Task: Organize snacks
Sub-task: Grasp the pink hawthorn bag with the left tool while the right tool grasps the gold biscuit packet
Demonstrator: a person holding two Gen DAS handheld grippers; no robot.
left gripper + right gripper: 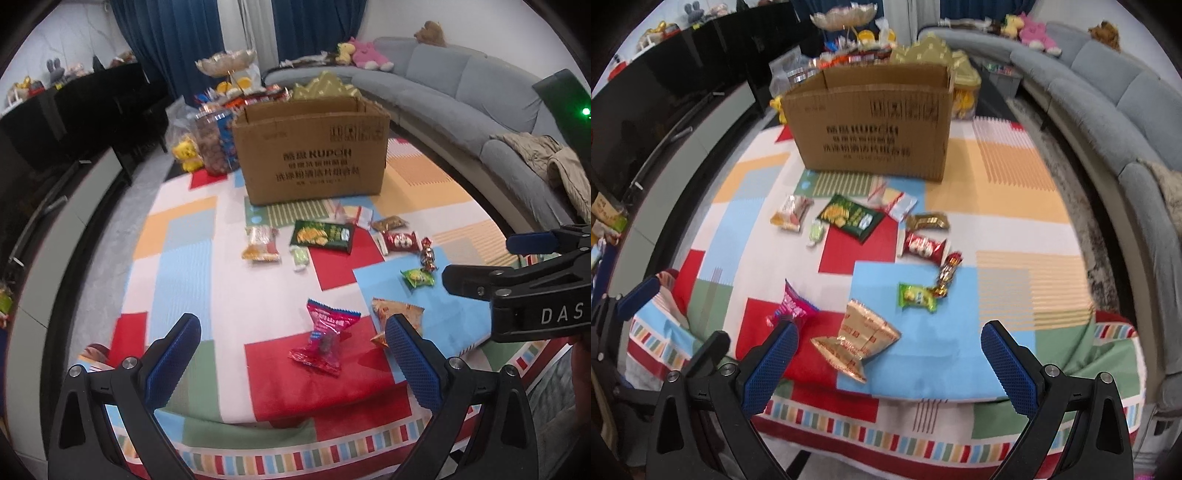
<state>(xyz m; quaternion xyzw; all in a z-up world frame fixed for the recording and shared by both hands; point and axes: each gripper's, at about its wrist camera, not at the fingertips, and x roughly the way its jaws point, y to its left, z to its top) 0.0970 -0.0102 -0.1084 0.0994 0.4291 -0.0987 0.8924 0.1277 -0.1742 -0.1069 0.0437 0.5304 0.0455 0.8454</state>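
**Two grippers apart over scattered snacks**

Both tools hang above the near edge of the patchwork cloth [184,236], empty.

Left gripper [291,341]: fingers spread wide, nothing between the blue pads [173,354]. In the left wrist view a pink packet [325,339] lies on a red patch at lower centre, between the pads but on the cloth, not touched. A tan packet [397,314] lies just right of it, partly behind the right pad.

Right gripper [886,354]: fingers also wide apart, holding nothing. In the right wrist view the tan packet [857,339] sits at lower centre on a blue patch; the pink packet [792,308] is left of it, partly behind the left pad. The right gripper also shows at the right edge of the left wrist view.

Remaining snacks, mid-frame in the left wrist view: green chip bag [321,236], orange-and-white packet [260,243], small pale green packet [299,256], red packet [400,242], twisted foil candy [427,257], small green packet [417,277], brown packet [389,223], clear wrapper [354,214].

Box [312,155]: cardboard, open top, upright at the far end of the cloth, upper centre. Contents cannot be told from here. More goods are stacked behind it.

Sofa [461,88]: grey, curving along the upper right.
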